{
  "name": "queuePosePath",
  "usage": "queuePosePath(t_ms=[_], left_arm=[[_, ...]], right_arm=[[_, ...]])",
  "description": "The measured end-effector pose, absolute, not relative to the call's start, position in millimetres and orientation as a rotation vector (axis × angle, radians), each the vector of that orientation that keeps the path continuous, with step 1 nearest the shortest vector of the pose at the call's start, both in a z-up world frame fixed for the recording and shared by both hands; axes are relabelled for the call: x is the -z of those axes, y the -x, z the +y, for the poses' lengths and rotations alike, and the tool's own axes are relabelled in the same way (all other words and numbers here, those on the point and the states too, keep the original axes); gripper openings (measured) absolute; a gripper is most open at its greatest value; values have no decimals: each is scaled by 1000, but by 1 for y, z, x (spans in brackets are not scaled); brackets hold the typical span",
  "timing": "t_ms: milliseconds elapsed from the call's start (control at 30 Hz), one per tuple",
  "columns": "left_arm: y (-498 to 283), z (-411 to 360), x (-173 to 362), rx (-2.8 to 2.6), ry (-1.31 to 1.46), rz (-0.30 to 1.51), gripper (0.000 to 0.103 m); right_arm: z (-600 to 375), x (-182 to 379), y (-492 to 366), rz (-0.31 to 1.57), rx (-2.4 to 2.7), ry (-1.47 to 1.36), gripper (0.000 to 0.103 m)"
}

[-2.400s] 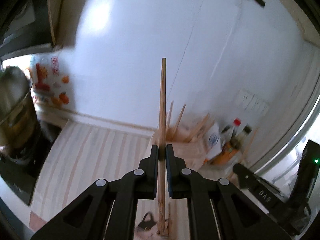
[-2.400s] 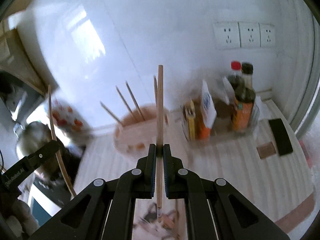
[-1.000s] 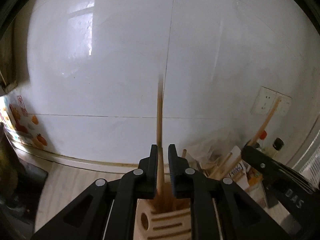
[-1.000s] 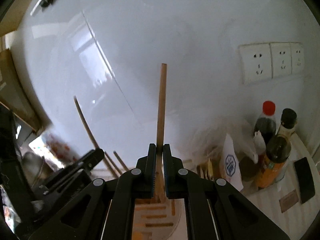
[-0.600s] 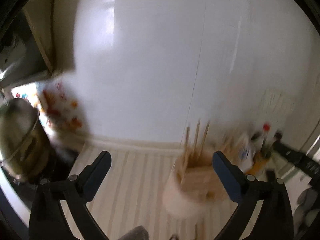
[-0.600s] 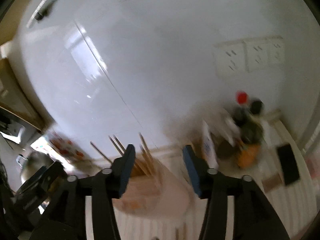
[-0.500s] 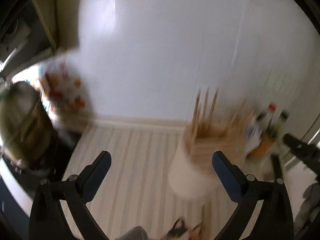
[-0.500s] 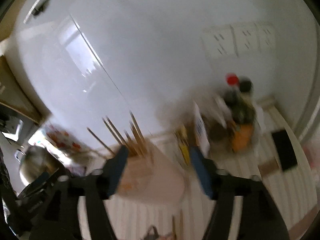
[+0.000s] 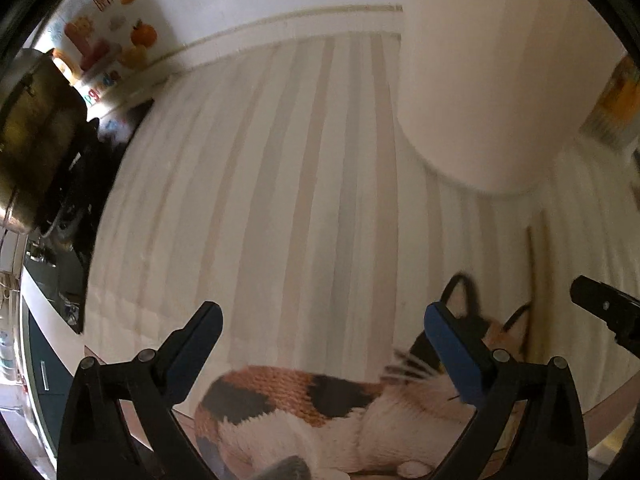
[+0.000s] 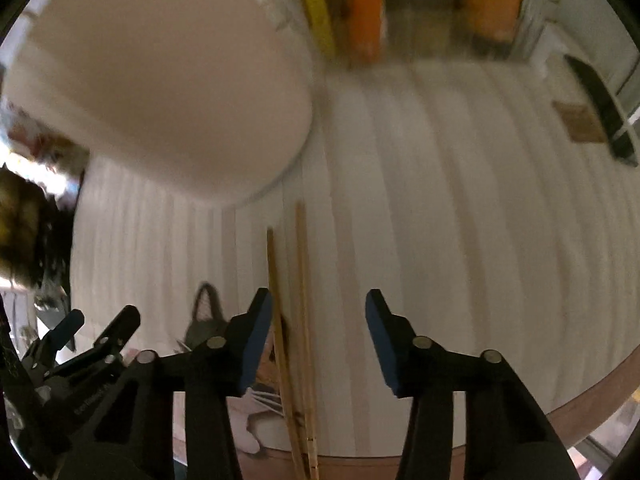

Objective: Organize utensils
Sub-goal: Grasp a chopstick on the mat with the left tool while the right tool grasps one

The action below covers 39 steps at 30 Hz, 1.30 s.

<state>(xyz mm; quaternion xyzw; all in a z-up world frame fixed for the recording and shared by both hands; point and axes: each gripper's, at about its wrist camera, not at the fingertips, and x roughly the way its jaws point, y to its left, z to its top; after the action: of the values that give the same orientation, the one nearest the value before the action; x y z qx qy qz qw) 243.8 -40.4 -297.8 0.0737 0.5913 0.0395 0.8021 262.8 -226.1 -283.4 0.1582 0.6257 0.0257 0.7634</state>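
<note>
My left gripper (image 9: 323, 314) stands wide open and holds nothing, pointing steeply down at a striped mat (image 9: 304, 168) with a cat picture (image 9: 304, 396). The cream utensil holder (image 9: 480, 80) rises just beyond it to the right. One chopstick (image 9: 535, 276) lies on the mat to its right. In the right wrist view, two wooden chopsticks (image 10: 303, 264) lie side by side on the mat between the jaws of my right gripper (image 10: 319, 298), near the left finger. Those jaws are closing, and the pads are not touching the sticks. The holder (image 10: 160, 80) stands at upper left.
A metal pot (image 9: 32, 128) sits on a dark stove at the far left. Orange and yellow bottles and packets (image 10: 364, 12) stand behind the holder. A flat black object (image 10: 604, 108) and a brown card (image 10: 578, 122) lie at the right. The table edge (image 10: 580, 396) curves close by.
Both grippers were shut on upright chopsticks over the holder. Both opened without them and dropped low over the mat, tilting downward. The right jaws are narrower than half a second ago.
</note>
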Motion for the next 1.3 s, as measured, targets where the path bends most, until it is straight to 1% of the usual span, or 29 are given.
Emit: queuePosePath(t_ms=[67, 133, 167, 200, 233, 400, 567, 667, 733, 800, 833, 867, 933, 967, 1000, 1167, 1300], left_arm=[[-241, -42, 306, -84, -170, 1285, 103], [-239, -43, 310, -77, -173, 1297, 103], [-238, -44, 310, -72, -173, 1299, 103], [-237, -46, 309, -62, -175, 1302, 103], [-236, -48, 310, -51, -177, 1306, 103], [-229, -80, 308, 33, -197, 1302, 103], [-226, -121, 310, 136, -223, 1311, 102], [-225, -147, 316, 212, -227, 1338, 100], [-225, -162, 321, 251, -221, 1366, 87], [-224, -176, 325, 280, -241, 1386, 65], [-223, -181, 327, 286, -255, 1389, 63], [-222, -183, 325, 285, -258, 1376, 57], [-220, -187, 322, 285, -274, 1358, 42], [-218, -191, 320, 285, -283, 1352, 21], [-216, -192, 320, 287, -300, 1353, 12], [-210, -177, 318, 266, -320, 1358, 5], [-206, -149, 318, 213, -286, 1377, 4]], right_arm=[[-217, 295, -262, 1388, -57, -305, 41], [-209, 305, -261, 1422, -66, -268, 23], [-205, 306, -258, 1412, -49, -220, 19], [-203, 307, -256, 1418, -43, -190, 11], [-204, 309, -255, 1420, -30, -179, 7], [-234, 312, -239, 1434, 62, -167, 7], [-286, 317, -211, 1458, 161, -166, 7], [-310, 320, -197, 1467, 199, -185, 7], [-324, 323, -188, 1473, 225, -206, 7], [-333, 324, -181, 1468, 234, -231, 7], [-335, 325, -180, 1468, 237, -236, 7], [-338, 326, -178, 1465, 239, -243, 7], [-340, 328, -175, 1465, 247, -238, 7], [-340, 329, -174, 1466, 251, -228, 7], [-345, 325, -179, 1466, 255, -223, 7], [-324, 321, -187, 1477, 234, -224, 7], [-289, 314, -191, 1488, 170, -204, 7]])
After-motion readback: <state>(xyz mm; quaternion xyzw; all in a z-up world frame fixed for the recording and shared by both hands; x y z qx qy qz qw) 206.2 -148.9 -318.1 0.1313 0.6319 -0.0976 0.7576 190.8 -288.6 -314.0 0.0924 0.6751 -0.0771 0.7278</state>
